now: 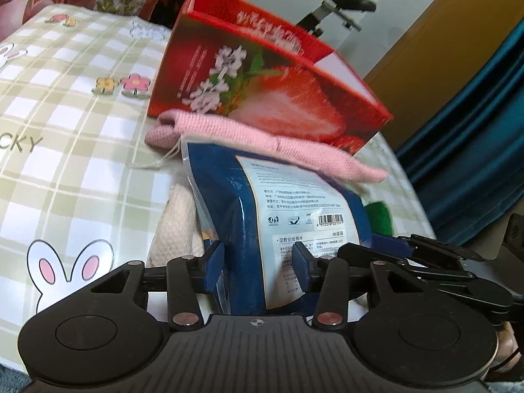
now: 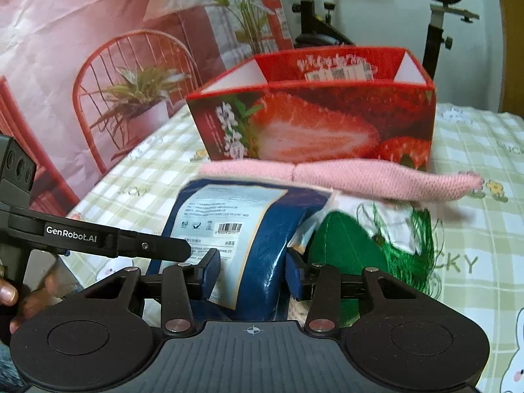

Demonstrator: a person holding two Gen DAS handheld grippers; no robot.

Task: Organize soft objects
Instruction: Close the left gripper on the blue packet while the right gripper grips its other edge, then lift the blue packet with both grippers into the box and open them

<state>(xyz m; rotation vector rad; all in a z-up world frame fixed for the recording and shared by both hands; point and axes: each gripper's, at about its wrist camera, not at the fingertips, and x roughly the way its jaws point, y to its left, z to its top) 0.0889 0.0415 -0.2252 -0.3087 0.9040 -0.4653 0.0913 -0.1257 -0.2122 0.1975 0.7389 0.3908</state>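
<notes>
Here both claws, left [image 1: 258, 258] and right [image 2: 252, 268], clench the glossy blue plastic pouch [image 1: 288, 209] above the checked tabletop [image 1: 82, 137]; lift evenly, clear the pink knitted cloth [image 1: 249, 131], lower into the red strawberry-printed cardboard box [image 1: 262, 85].

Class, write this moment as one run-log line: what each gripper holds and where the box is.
left gripper: shut on blue pouch | right gripper: shut on blue pouch | strawberry box: open, behind pink knit
</notes>
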